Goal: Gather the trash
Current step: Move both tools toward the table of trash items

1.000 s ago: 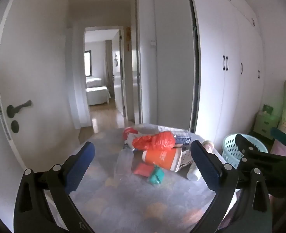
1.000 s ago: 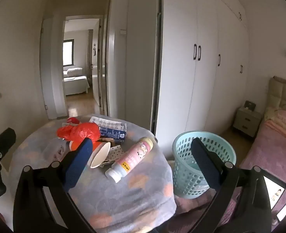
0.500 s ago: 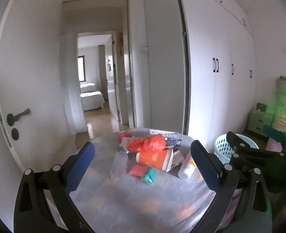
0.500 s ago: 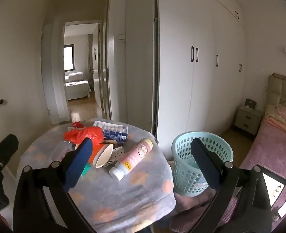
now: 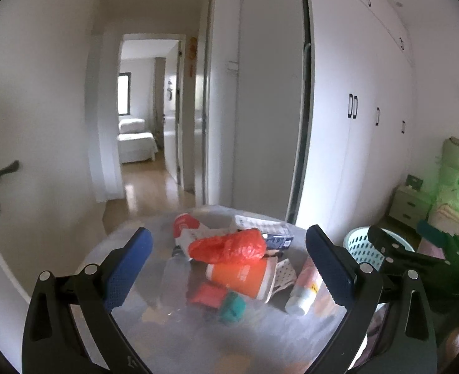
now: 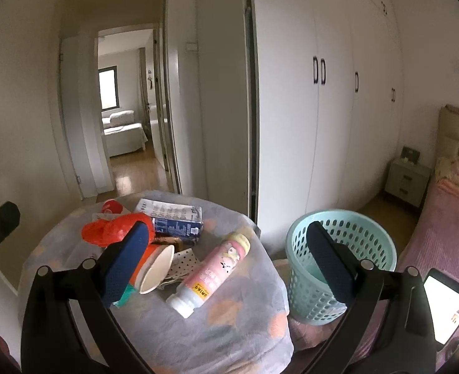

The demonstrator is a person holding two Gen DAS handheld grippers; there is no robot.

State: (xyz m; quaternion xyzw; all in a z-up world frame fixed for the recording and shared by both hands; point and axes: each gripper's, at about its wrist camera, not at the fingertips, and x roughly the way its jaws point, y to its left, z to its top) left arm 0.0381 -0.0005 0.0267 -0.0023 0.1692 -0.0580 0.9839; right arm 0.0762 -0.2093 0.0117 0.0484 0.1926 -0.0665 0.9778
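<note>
Clearly both the left hand-held gripper (image 5: 229,265) and right hand-held gripper (image 6: 228,257) gape wide, holding nothing, above trash heaped on the desk (image 6: 229,336). Best start with the pink bottle (image 6: 212,272) (nearest the basket (image 6: 341,265)), pinching mid-body.

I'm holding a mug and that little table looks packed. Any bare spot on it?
Yes: the near part of the table, in front of the pink bottle and paper cup. The middle and back are crowded: red bag, carton, clear bottle.
</note>
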